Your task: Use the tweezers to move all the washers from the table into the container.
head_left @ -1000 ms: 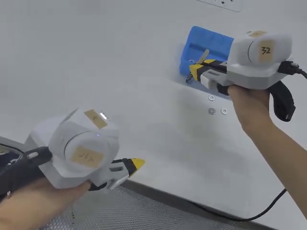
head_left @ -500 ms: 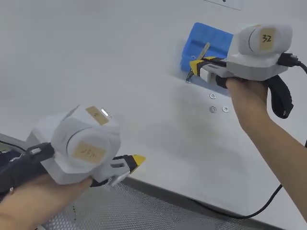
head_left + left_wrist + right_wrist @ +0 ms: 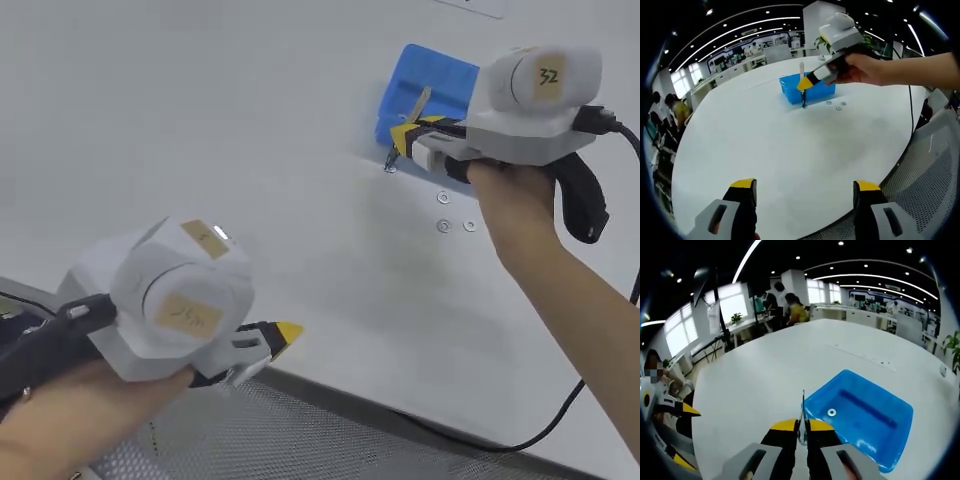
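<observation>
Work on table (image 3: 200,120). Find container (image 3: 425,85) at far side, one washer (image 3: 832,412) already inside. Note right gripper (image 3: 405,140) squeezed tight on tweezers (image 3: 391,160), held near upright, tips down at table just in front of container; possibly empty at tips, too small to confirm. Note left gripper (image 3: 805,200) spread wide, holding nothing, at near edge, well apart. Find three loose washers (image 3: 443,198) on table, near tips, rightward and slightly nearer person. Reach with right gripper, far nearer; carry tips sideways toward them.

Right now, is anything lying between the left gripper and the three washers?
No: in the left gripper view, bare table runs from the left gripper to the washers.
</observation>
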The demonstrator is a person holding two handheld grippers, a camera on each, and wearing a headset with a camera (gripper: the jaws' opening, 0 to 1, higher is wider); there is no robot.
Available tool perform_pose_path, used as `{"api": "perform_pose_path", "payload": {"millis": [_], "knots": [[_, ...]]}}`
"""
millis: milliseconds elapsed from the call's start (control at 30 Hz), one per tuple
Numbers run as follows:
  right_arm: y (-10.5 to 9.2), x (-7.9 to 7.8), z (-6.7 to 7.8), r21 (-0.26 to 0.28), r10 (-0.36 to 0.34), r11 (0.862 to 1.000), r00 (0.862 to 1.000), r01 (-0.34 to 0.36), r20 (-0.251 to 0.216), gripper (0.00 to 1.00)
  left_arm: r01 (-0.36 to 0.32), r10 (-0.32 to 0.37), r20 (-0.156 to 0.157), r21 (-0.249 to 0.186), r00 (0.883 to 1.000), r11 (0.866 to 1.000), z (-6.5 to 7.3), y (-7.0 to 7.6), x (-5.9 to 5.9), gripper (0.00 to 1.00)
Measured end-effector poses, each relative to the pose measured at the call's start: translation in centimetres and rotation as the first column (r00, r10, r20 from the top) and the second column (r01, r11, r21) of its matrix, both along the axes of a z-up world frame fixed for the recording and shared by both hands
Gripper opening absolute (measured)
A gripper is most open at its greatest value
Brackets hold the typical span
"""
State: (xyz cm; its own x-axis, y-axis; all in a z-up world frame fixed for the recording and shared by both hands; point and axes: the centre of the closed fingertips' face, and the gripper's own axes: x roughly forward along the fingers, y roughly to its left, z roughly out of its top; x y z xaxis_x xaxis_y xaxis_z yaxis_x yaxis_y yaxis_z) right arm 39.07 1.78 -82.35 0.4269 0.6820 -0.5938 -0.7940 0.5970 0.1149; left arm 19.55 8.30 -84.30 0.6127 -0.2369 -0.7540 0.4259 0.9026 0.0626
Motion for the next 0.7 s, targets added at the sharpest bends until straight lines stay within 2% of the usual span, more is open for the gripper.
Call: {"api": "perform_pose_path", "payload": {"millis": [133, 333, 467, 667, 700], "knots": [[-0.1, -0.1, 0.1, 0.003, 0.001, 1.000, 1.000, -0.001, 0.002, 0.03, 0.001, -0.001, 0.004, -0.011, 1.000, 1.000, 0.1, -0.1, 0.0, 0.81], [-0.2, -0.5, 0.1, 0.009, 0.006, 1.000, 1.000, -0.006, 0.009, 0.03, 0.003, -0.003, 0.001, -0.001, 1.000, 1.000, 0.0, -0.1, 0.0, 0.80], [-0.2, -0.9, 0.1, 0.000, 0.021, 1.000, 0.999, -0.021, 0.040, 0.03, 0.003, -0.003, 0.000, 0.000, 1.000, 1.000, 0.0, 0.0, 0.0, 0.80], [-0.4, -1.4, 0.0, -0.071, 0.083, 0.995, 0.988, -0.074, 0.130, 0.03, 0.003, -0.003, -0.001, 0.003, 1.000, 1.000, -0.1, 0.0, 0.0, 0.80], [-0.4, -1.6, 0.0, -0.072, 0.087, 0.994, 0.987, -0.078, 0.132, 0.03, 0.003, -0.003, -0.003, 0.003, 1.000, 1.000, -0.1, 0.0, 0.0, 0.80]]}}
